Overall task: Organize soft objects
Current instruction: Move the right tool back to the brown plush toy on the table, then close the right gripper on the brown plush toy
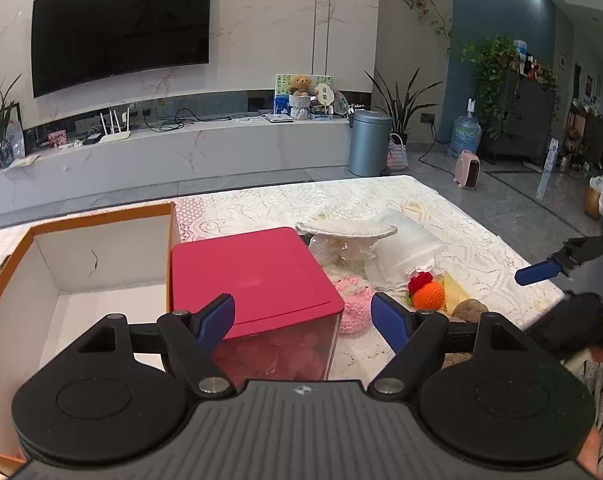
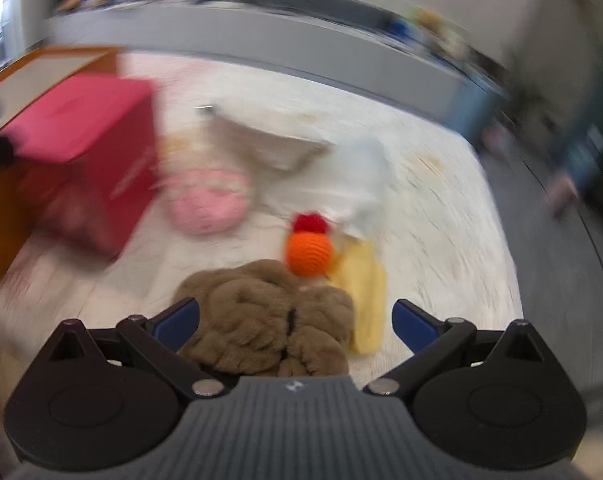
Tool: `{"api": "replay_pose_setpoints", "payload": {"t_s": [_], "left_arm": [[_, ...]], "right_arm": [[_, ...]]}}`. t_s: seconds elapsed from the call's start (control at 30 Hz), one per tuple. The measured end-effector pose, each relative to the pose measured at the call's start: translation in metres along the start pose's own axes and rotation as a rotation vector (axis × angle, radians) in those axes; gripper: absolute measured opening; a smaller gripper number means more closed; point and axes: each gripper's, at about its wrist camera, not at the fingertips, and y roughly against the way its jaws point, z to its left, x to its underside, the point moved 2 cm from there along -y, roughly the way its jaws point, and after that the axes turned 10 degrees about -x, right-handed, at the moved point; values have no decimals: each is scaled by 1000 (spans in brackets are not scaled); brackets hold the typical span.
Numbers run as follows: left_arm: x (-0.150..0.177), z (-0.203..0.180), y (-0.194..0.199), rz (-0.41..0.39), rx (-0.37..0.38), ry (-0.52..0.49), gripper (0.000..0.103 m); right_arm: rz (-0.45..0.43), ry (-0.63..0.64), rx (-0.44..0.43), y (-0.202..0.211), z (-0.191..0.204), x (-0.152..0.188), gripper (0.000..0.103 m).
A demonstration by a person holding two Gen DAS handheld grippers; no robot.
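Left wrist view: the left claw (image 1: 303,320) is released, its 2 blue fingers (image 1: 217,320) spread wide and grasping nothing. Between and beyond them stands a clear bin (image 1: 277,352) with a red lid (image 1: 253,272); what is inside reads only as pinkish shapes through the wall. An open carton (image 1: 81,276) with an orange rim sits just left of the bin, cut off by the frame edge. Right of the bin, on the lace cloth (image 1: 461,216), lie a pink knit (image 1: 355,308), an orange ball (image 1: 427,294) with a red tuft, a yellow cloth (image 1: 455,290) and a brown plush (image 1: 469,307), the last mostly hidden behind the claw's body. White pieces (image 1: 365,240) are heaped behind them. The right claw's finger (image 1: 537,273) pokes in at the right edge.

Right wrist view, heavily blurred: the right claw (image 2: 297,320) is released, fingers (image 2: 179,316) wide, straddling the plush (image 2: 261,320) without visibly gripping it. The ball (image 2: 307,254) sits just beyond, the yellow cloth (image 2: 365,292) to its right, the knit (image 2: 209,204) and bin (image 2: 85,152) farther left.
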Motion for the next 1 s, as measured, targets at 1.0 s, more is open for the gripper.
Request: {"api": "replay_pose_setpoints", "payload": {"t_s": [1.0], "left_arm": [[11,26,-10,50,40,55,91]], "right_arm": [[395,704,-470,-79,10,-1,100]]}}
